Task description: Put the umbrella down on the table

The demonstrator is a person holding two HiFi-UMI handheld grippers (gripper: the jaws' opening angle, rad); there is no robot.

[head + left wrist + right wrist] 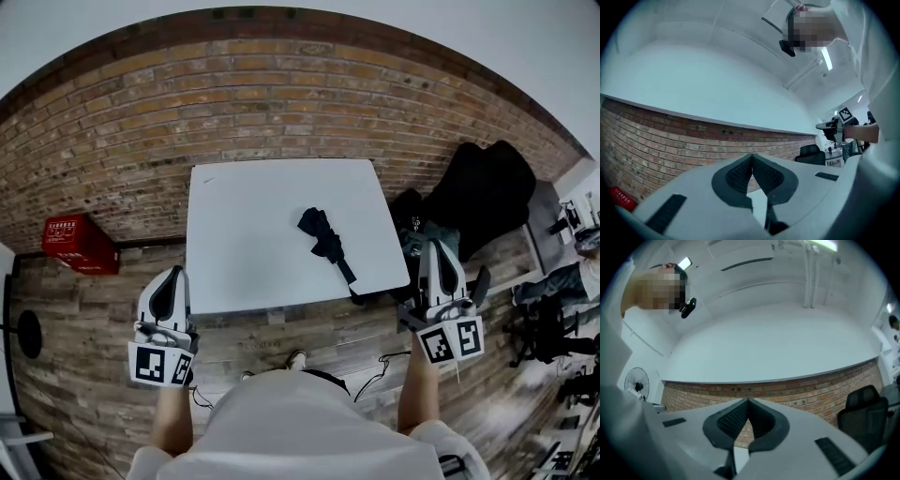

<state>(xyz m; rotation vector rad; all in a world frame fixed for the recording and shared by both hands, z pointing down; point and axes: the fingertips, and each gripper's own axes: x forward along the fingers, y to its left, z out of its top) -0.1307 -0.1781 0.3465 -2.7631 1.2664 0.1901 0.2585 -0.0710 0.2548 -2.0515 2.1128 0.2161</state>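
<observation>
A folded black umbrella (324,240) lies on the white table (244,253), right of centre, with its handle pointing to the near right corner. No gripper touches it. My left gripper (167,292) hangs off the table's near left corner, jaws closed tip to tip with nothing between them. Beside the table's near right corner my right gripper (441,270) is shut and empty too. In the left gripper view the left gripper (751,158) points at the brick wall, and in the right gripper view the right gripper (747,402) does the same.
A brick wall (234,103) runs behind the table. A red crate (77,244) sits on the wooden floor at the left. A black office chair (487,192) and a dark bag (412,220) stand close to the table's right side. My shoe tip (296,359) shows below the table.
</observation>
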